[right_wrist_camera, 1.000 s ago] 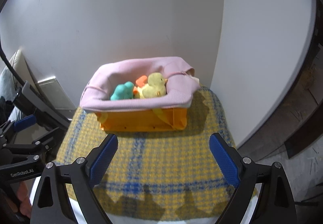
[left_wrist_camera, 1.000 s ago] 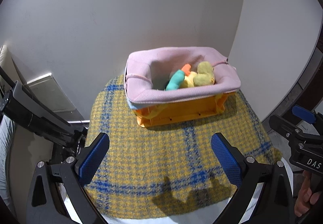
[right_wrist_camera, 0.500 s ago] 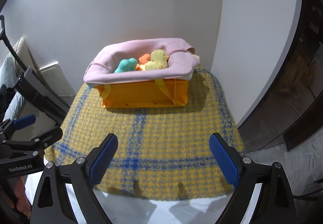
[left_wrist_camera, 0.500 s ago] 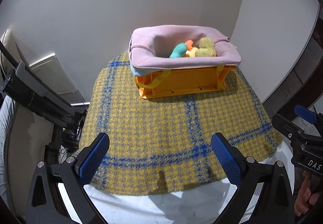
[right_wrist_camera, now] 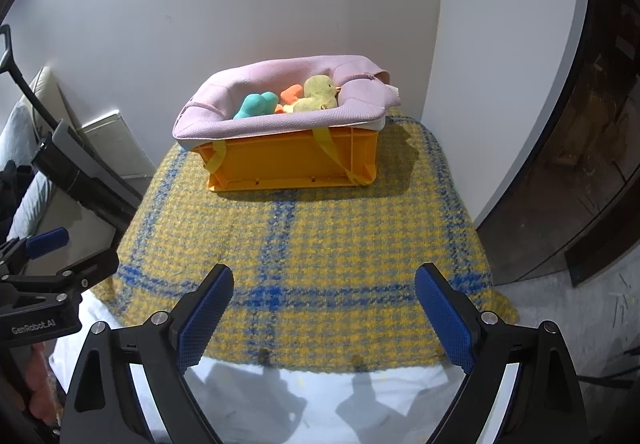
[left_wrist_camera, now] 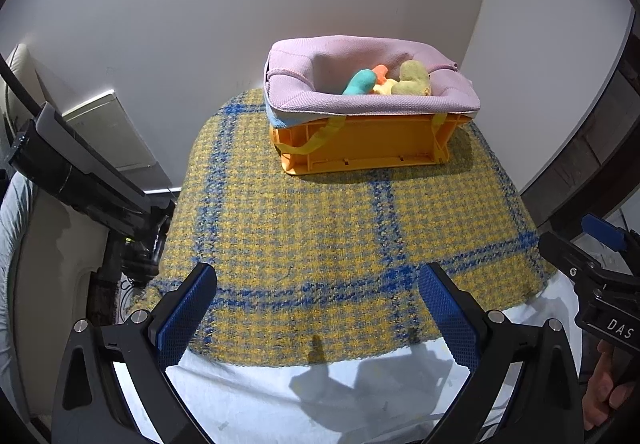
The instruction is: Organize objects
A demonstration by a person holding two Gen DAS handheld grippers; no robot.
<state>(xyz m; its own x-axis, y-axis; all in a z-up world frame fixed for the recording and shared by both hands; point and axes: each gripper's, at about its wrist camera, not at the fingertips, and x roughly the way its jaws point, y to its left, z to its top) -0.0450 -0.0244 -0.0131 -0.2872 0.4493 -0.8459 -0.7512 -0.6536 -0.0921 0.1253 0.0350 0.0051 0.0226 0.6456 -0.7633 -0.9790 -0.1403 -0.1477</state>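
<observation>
Both our grippers, left gripper (left_wrist_camera: 316,312) and right gripper (right_wrist_camera: 324,314), hang wide open and empty. The toys (right_wrist_camera: 308,97) sit in the orange crate (right_wrist_camera: 292,161) at the blanket's (right_wrist_camera: 320,244) far end. Next, probably, we reach forward.

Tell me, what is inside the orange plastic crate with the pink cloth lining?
Inside the orange plastic crate, on its pink cloth lining, lie a yellow plush duck, a teal plush toy and an orange plush piece. The rim hides their lower parts and anything beneath.

orange crate (right_wrist_camera: 294,161) | pink-lined | 3 plush toys (right_wrist_camera: 316,93) inside
</observation>
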